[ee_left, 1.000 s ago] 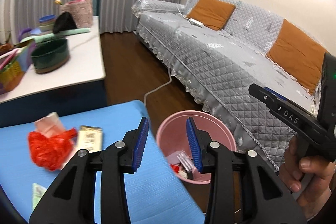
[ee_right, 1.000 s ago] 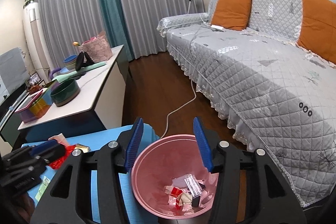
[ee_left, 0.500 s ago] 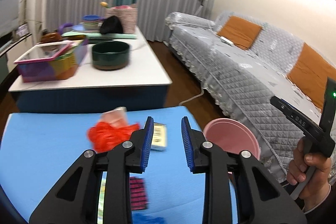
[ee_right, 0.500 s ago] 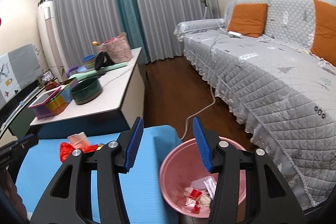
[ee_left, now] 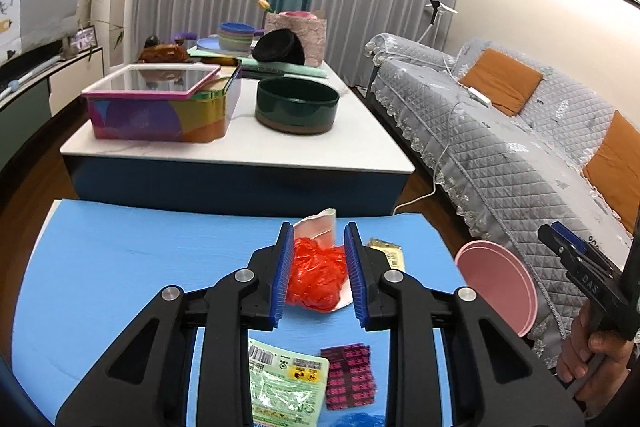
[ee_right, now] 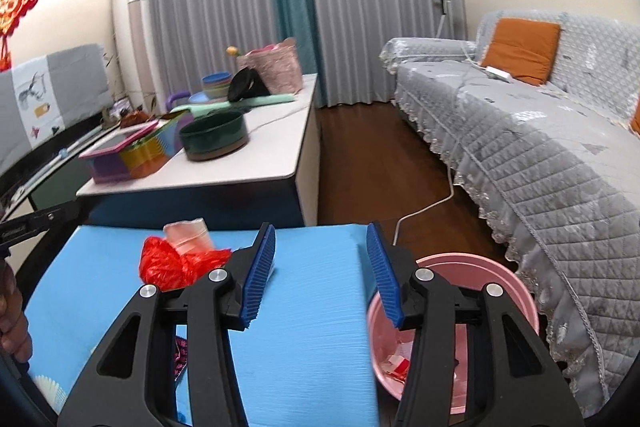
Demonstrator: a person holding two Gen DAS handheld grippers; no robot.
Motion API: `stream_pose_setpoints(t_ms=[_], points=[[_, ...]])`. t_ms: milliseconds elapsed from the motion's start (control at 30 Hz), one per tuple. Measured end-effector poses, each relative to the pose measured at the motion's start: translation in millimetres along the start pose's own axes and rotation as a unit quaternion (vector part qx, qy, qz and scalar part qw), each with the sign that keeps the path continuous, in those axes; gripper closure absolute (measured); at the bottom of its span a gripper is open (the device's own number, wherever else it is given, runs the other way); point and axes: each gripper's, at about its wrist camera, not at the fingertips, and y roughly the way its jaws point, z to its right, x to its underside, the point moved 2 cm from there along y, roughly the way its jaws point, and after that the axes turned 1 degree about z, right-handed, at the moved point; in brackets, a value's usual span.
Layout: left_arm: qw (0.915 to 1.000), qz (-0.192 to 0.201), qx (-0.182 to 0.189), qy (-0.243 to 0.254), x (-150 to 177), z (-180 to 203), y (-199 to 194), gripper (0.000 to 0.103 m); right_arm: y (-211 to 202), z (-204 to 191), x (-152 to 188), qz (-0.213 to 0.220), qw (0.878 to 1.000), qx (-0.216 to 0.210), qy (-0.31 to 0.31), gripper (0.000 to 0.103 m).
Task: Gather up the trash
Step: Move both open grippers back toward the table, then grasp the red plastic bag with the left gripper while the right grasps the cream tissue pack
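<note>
A crumpled red plastic bag [ee_left: 316,277] lies on the blue mat [ee_left: 140,267] with a pinkish wrapper [ee_left: 318,225] behind it. My left gripper [ee_left: 318,281] is open, its jaws on either side of the red bag, above it. A gold packet [ee_left: 388,253], a green packet [ee_left: 286,385] and a pink-patterned wrapper [ee_left: 348,375] lie nearby. The pink bin [ee_right: 460,327] stands by the mat's right edge, holding trash. My right gripper [ee_right: 320,275] is open and empty over the mat's right part, beside the bin; the red bag [ee_right: 172,263] is to its left.
A white low table [ee_left: 248,147] beyond the mat carries a dark green bowl [ee_left: 296,105], a colourful tin [ee_left: 160,107] and other items. A grey quilted sofa [ee_right: 540,155] with orange cushions runs along the right. A white cable [ee_right: 428,207] lies on the wood floor.
My left gripper has swung from over the bin leftward to over the red bag. My right gripper has shifted left from above the bin to the mat's right edge.
</note>
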Motion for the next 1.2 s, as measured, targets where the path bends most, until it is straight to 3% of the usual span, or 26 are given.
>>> stream_pose_setpoints(t_ms=[333, 500, 533, 600, 767, 900, 1200], points=[[0.9992, -0.029, -0.011, -0.028, 32, -20, 50, 0.077, 44, -36, 19, -0.035, 0.999, -0.014, -0.033, 0.044], [0.9995, -0.03, -0.011, -0.008, 38, -16, 65, 0.076, 68, -54, 28, -0.051, 0.997, -0.021, -0.046, 0.039], [0.9995, -0.029, -0.009, -0.007, 38, -15, 67, 0.075, 74, -58, 30, -0.056, 0.997, -0.025, -0.048, 0.038], [0.9994, -0.031, -0.007, -0.013, 39, -17, 73, 0.06, 82, -64, 33, -0.064, 0.996, -0.029, -0.051, 0.033], [0.9987, -0.042, 0.006, -0.027, 43, -19, 84, 0.04, 109, -81, 43, -0.095, 0.993, -0.046, -0.059, 0.022], [0.9975, -0.057, 0.011, -0.04, 48, -21, 95, 0.04, 125, -87, 50, -0.116, 0.99, -0.051, -0.059, 0.017], [0.9961, -0.08, 0.003, -0.038, 55, -17, 107, 0.039, 160, -84, 65, -0.162, 0.985, -0.04, -0.033, 0.016]])
